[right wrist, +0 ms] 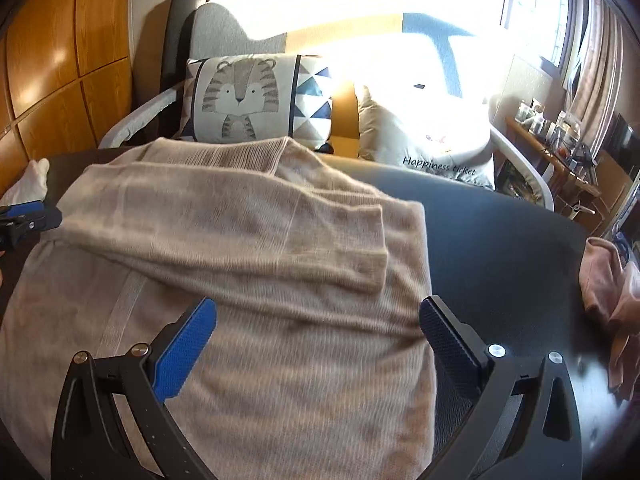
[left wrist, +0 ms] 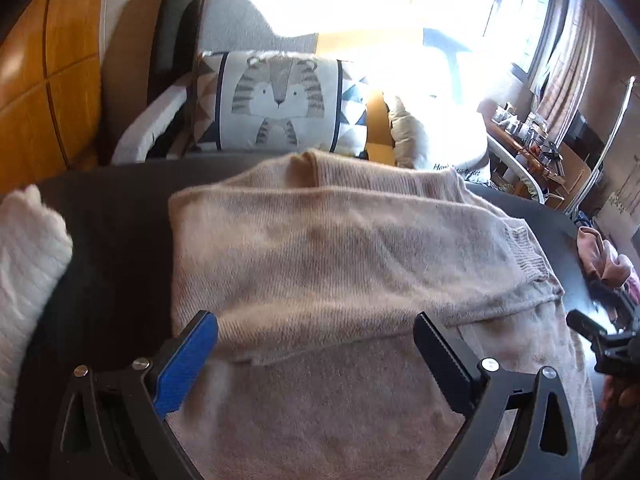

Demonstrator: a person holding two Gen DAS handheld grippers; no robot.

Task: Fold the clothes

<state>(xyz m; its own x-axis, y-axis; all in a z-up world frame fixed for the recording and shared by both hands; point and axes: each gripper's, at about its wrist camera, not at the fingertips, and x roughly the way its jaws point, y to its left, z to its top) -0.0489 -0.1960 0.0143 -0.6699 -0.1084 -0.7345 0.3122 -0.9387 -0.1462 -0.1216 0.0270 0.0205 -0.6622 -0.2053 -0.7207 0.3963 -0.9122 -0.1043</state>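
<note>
Both grippers, left (left wrist: 316, 334) and right (right wrist: 318, 320), wide apart above the beige sweater (left wrist: 340, 248), its near hem cut off

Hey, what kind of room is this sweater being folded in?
Probably a home living room: a sofa with a tiger cushion stands behind the dark table, and curtains hang at a sunny window.

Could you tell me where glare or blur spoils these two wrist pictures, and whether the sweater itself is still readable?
Left wrist view: sunlight from the window blows out the upper middle; the beige sweater is slightly smeared, knit still legible. Right wrist view: similar washout above the white pillow, whose lettering stays readable; the sweater is softest near the bottom. Both bend straight edges, fisheye-style.
</note>
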